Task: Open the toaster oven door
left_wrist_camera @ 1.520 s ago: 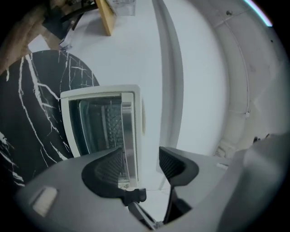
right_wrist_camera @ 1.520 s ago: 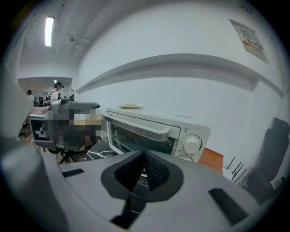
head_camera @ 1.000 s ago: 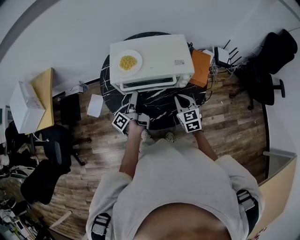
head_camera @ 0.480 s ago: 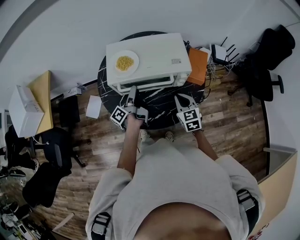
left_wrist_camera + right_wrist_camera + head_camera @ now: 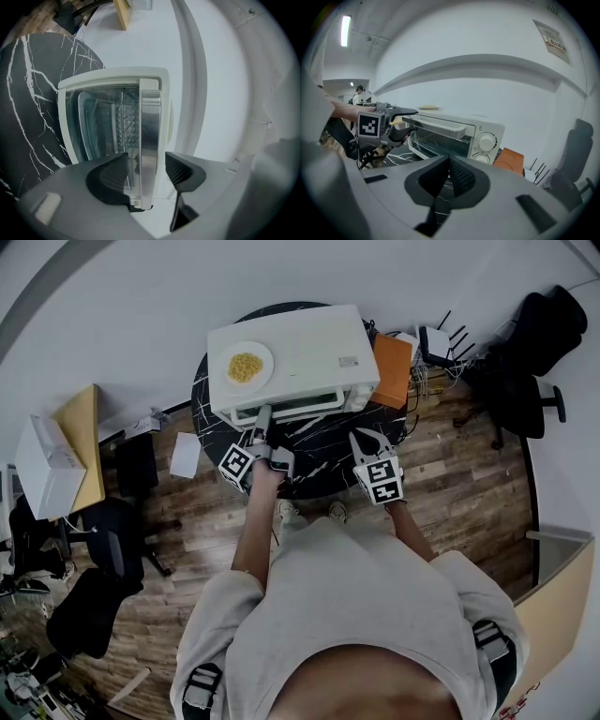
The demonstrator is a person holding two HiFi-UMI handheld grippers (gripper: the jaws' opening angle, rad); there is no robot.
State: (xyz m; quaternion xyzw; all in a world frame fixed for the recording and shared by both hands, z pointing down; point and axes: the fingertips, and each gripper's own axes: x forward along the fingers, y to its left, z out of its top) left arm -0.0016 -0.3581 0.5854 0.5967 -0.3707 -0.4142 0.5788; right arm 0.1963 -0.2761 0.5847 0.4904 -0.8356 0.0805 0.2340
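A white toaster oven stands on a round black marble table, its glass door shut. A plate of yellow food rests on its top. My left gripper is at the door's metal handle. In the left gripper view the handle runs between the pads of the left gripper, which is open with a small gap on each side. My right gripper hovers over the table's front right, shut and empty; its pads meet in the right gripper view, facing the oven.
An orange board leans by the oven's right side, with a router and cables behind it. A dark office chair stands at the right. A wooden side table with a white box is at the left, over wood flooring.
My left gripper has moved forward to the oven door, so its jaws now straddle the handle. The right gripper has stayed where it was.
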